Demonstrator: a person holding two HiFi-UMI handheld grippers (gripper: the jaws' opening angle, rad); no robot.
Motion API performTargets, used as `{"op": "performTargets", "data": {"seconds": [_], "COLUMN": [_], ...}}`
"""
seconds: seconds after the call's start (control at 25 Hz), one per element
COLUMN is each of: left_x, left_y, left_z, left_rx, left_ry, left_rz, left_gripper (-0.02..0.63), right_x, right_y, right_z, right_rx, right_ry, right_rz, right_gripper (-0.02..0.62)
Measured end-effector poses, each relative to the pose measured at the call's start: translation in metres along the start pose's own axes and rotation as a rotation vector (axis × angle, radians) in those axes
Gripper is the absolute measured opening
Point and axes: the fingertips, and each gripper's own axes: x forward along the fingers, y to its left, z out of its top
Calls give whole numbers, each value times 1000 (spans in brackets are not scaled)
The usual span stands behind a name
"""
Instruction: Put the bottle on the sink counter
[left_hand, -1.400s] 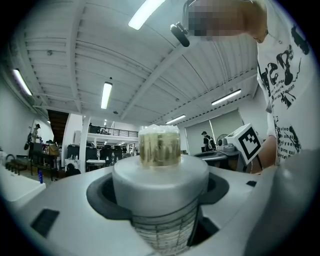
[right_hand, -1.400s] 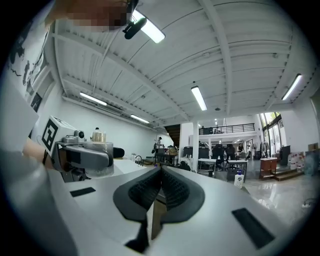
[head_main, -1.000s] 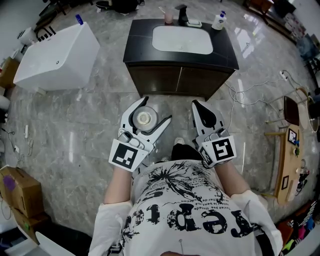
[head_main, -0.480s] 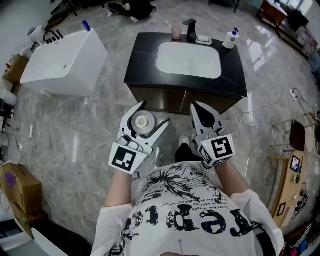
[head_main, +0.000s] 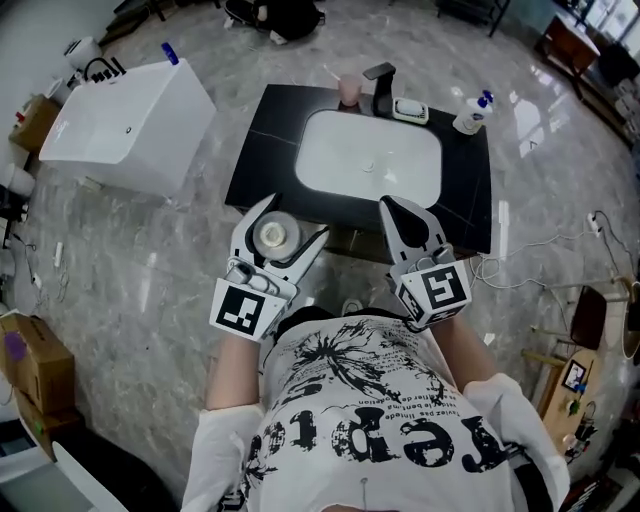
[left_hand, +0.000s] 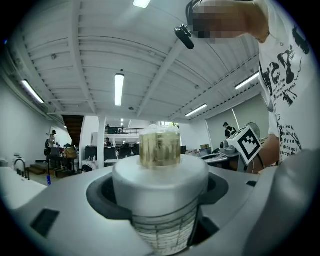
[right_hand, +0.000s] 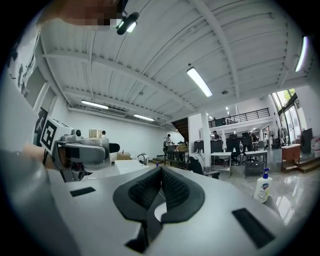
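Note:
A white bottle (head_main: 275, 235) with a clear, yellowish cap stands upright between the jaws of my left gripper (head_main: 292, 222), which is shut on it. In the left gripper view the bottle (left_hand: 160, 172) fills the middle, with dark pads on both sides of it. The gripper and bottle hang over the front left edge of the black sink counter (head_main: 262, 140), which has a white basin (head_main: 370, 165). My right gripper (head_main: 395, 208) is over the counter's front edge, right of the basin's middle. It (right_hand: 160, 192) is shut with nothing in it.
At the counter's back stand a pink cup (head_main: 349, 90), a dark tap (head_main: 380, 85), a soap dish (head_main: 410, 110) and a pump bottle (head_main: 470, 115). A white tub (head_main: 125, 120) sits on the marble floor to the left. A cardboard box (head_main: 30, 365) is at the near left.
The person has stepped toward the sink. Both grippers, earlier over the floor in front of the cabinet, now reach over the counter's front edge. The bottle stays held.

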Motion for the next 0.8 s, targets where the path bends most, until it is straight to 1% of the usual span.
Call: {"op": "performTargets", "data": {"seconds": [0.16, 0.24, 0.36, 0.4, 0.48, 0.6, 0.8], "left_x": [40, 58, 87, 95, 113, 150, 205], "left_y": [21, 35, 62, 72, 93, 133, 210], "left_z": [-13, -24, -33, -39, -50, -57, -85], "left_rx": [-51, -53, -71, -68, -58, -78, -104], "left_ry": [-17, 8, 10, 25, 44, 14, 33], "left_rz": [28, 27, 28, 18, -8, -33, -67], "left_gripper": [348, 348, 348, 348, 348, 348, 348], "right_x": [33, 52, 84, 96, 122, 169, 256], "right_y": [-28, -38, -52, -55, -62, -79, -109], "right_z": [-9, -14, -20, -22, -25, -29, -39], "right_rx": [19, 12, 19, 21, 19, 19, 34], "right_ry": [23, 34, 50, 55, 66, 86, 119], "right_rz": [29, 45, 54, 56, 59, 43, 6], "right_gripper": [15, 14, 14, 14, 14, 14, 14]}}
